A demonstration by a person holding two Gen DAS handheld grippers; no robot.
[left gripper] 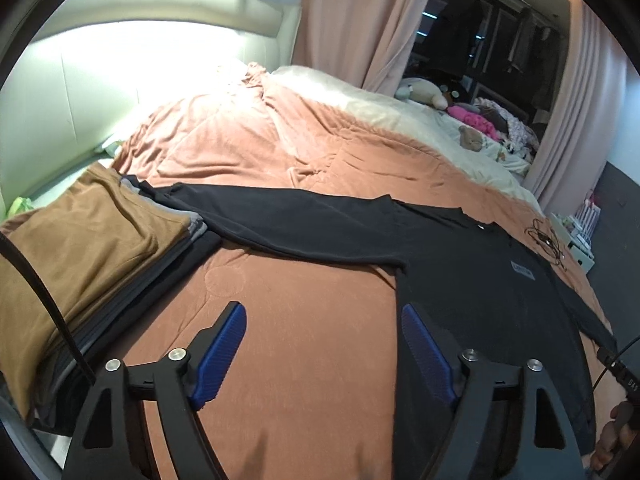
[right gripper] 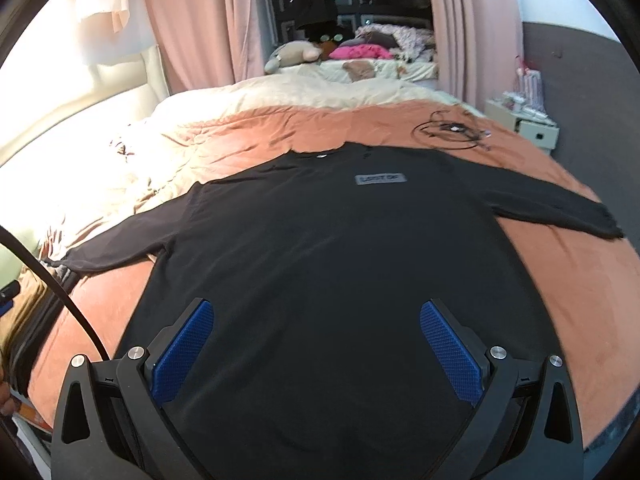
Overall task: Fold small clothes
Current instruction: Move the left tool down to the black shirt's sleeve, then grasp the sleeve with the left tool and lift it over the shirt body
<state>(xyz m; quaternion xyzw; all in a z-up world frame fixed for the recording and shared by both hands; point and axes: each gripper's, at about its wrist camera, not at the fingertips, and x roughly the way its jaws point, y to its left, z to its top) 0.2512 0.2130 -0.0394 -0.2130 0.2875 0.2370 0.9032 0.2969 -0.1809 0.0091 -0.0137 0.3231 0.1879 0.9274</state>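
Note:
A black long-sleeved shirt lies flat on the orange bedspread, front up, with a small grey label on the chest and both sleeves spread sideways. My right gripper hovers open over the shirt's lower body, nothing between its blue pads. In the left wrist view the same black shirt fills the right side, one sleeve reaching left toward a stack of folded clothes topped by a brown garment. My left gripper is open over the bare bedspread, its right finger above the shirt's side edge.
A tangle of black cable lies on the bedspread beyond the shirt's collar. A cream blanket, soft toys and pink clothes lie farther back by pink curtains. A white bedside unit stands at the right.

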